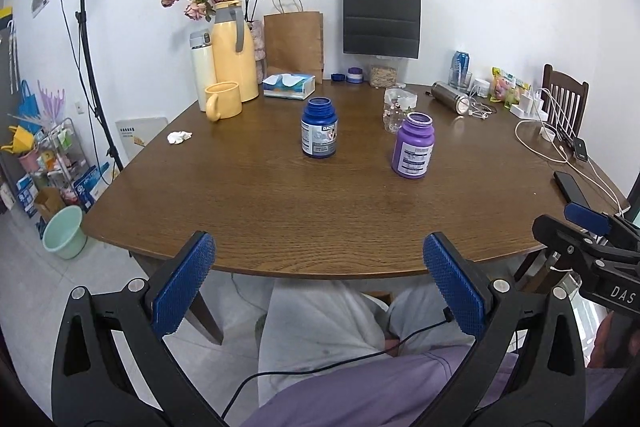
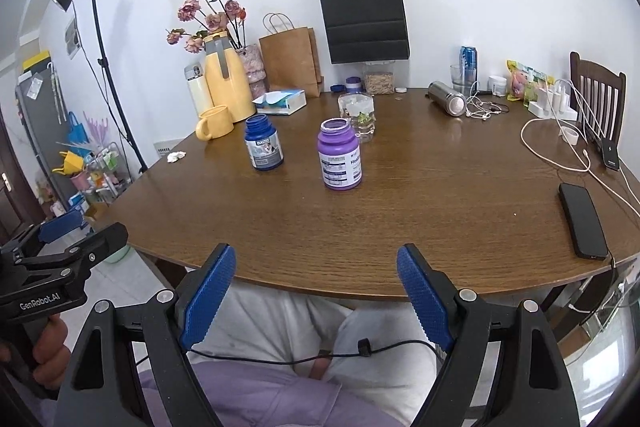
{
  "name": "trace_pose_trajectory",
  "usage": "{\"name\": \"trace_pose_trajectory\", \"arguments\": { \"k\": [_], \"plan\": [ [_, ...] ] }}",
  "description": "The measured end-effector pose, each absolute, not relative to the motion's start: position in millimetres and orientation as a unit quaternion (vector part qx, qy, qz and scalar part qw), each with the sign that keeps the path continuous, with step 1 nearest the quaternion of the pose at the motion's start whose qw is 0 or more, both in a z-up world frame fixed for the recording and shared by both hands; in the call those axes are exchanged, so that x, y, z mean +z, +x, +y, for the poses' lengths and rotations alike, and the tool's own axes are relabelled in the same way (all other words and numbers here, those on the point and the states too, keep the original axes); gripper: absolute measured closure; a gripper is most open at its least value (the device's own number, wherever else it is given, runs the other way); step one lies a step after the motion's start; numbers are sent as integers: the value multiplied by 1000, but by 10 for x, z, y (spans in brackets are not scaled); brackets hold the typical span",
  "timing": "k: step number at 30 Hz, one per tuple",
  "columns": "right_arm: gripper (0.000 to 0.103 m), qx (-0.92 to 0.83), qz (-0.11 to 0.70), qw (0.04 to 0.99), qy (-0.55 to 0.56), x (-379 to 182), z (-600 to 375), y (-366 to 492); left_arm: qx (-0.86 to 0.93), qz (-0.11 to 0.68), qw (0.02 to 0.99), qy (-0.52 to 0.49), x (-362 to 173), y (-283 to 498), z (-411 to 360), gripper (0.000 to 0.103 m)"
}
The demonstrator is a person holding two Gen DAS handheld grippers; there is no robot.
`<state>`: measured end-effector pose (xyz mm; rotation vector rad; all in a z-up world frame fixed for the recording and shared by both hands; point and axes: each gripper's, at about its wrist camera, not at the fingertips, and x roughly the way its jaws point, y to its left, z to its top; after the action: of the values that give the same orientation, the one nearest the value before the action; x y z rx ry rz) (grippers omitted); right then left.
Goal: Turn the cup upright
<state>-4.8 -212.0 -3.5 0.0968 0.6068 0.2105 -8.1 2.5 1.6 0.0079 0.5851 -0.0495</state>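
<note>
While both claws gape empty, the yellow cup [image 1: 224, 100] stands upside down, axis vertical.

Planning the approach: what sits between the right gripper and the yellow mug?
In the right wrist view, the blue bottle stands roughly between the right gripper and the yellow mug; otherwise bare table.

Right gripper [image 1: 588, 227] cut by right edge of left wrist view; jaw state unreadable there. Left gripper [image 2: 60, 239] cut by left edge of right wrist view. Clear jar [image 2: 357, 115] partly hidden behind purple bottle [image 2: 340, 157]. Bottle label print too small to read. Phone [image 1: 570, 187] partly cut off near tabletop [image 1: 280, 207] edge.
</note>
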Motion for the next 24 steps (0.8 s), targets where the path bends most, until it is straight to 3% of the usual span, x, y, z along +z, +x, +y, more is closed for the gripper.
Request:
{"name": "trace_pose_trajectory", "arguments": {
  "k": [24],
  "plan": [
    [16,103,293,949,50,-18,-2108,-66,-22,278,960,9,47,-127,17,0]
  ]
}}
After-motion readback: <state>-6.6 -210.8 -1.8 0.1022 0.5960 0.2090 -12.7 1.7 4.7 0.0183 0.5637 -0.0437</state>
